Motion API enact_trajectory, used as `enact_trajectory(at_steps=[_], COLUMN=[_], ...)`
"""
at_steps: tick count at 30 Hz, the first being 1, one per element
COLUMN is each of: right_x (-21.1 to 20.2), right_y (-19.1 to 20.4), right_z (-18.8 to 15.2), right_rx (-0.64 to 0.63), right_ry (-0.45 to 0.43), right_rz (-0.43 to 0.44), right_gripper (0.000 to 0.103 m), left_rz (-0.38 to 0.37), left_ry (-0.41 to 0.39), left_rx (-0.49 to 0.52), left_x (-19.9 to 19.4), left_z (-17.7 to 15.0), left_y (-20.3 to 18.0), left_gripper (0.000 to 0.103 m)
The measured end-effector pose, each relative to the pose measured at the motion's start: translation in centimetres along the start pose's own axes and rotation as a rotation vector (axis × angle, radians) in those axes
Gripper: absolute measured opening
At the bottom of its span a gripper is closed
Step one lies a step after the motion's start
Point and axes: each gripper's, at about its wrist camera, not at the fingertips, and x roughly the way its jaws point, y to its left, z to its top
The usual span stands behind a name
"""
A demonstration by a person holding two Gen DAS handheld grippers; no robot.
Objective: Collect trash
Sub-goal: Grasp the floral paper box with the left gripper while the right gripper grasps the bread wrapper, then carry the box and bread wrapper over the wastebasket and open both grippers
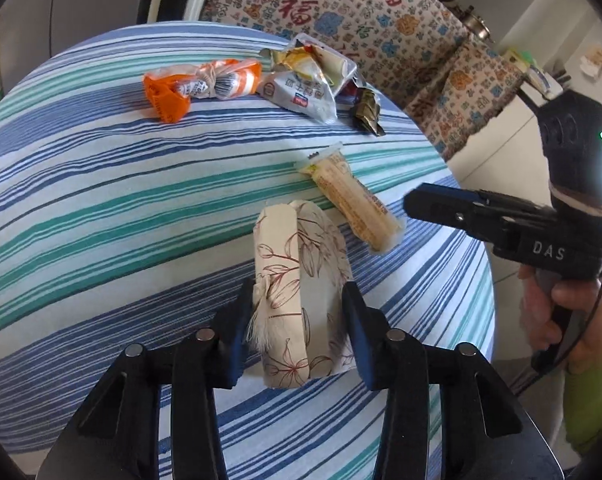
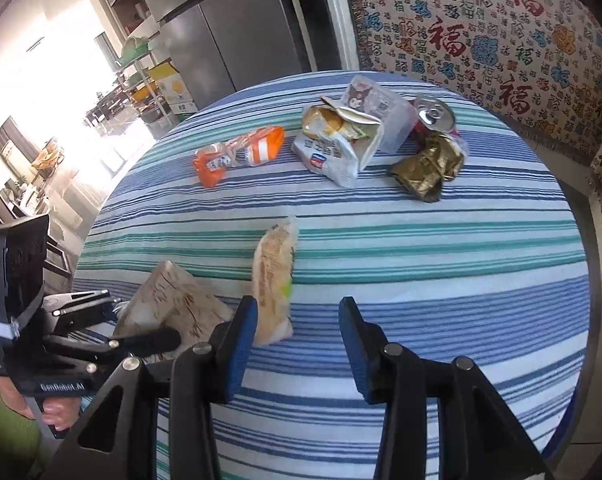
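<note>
A floral-print tissue pack [image 1: 297,280] lies on the striped tablecloth [image 1: 101,200]. My left gripper [image 1: 299,320] is shut on it, one blue pad against each long side. A cream snack wrapper [image 1: 353,200] lies just beyond the pack. In the right wrist view that wrapper [image 2: 273,280] lies by the left finger of my right gripper [image 2: 297,316], which is open, nothing pressed between its pads. In the left wrist view the right gripper [image 1: 413,206] comes in from the right, its tip close to the wrapper's near end. The pack [image 2: 173,300] also shows at the lower left.
At the far side of the round table lie an orange wrapper [image 2: 237,152], a white snack bag [image 2: 329,156] under a clear plastic box [image 2: 381,112], a drink can [image 2: 435,116] and a crumpled gold wrapper [image 2: 427,168]. A patterned throw [image 2: 481,40] hangs behind, a fridge [image 2: 241,20] stands at the left.
</note>
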Motion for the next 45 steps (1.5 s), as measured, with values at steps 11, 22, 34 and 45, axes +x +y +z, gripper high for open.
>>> enact_trajectory(at_steps=[11,22,34,45], right_x=[1.5,-11.0,-19.0,-17.6], right_y=[-0.1,-9.1,-25.1,-32.9], right_z=[0.5,-3.9,-10.4,-15.2], right_rx=[0.006,0.150,0.446,0.568], right_ry=[0.048,-0.092,-0.121,-0.101], right_rz=[-0.039,-0.139,-0.382,-0.405], right_gripper=[0.015,0.015,0.015,0.015], left_rz=[0.077,0.033,-0.124,-0.141], left_ry=[-0.055,-0.058,0.010,0.104], left_rx=[-0.016,0.111,0.314,0.417], left_x=[-2.1,-0.7,5.6,16.0], left_z=[-0.5,1.4,3.2,2.8], left_y=[-0.5,-8.6,-25.3,-34.3], left_gripper=[0.037,0.037,0.037,0.037])
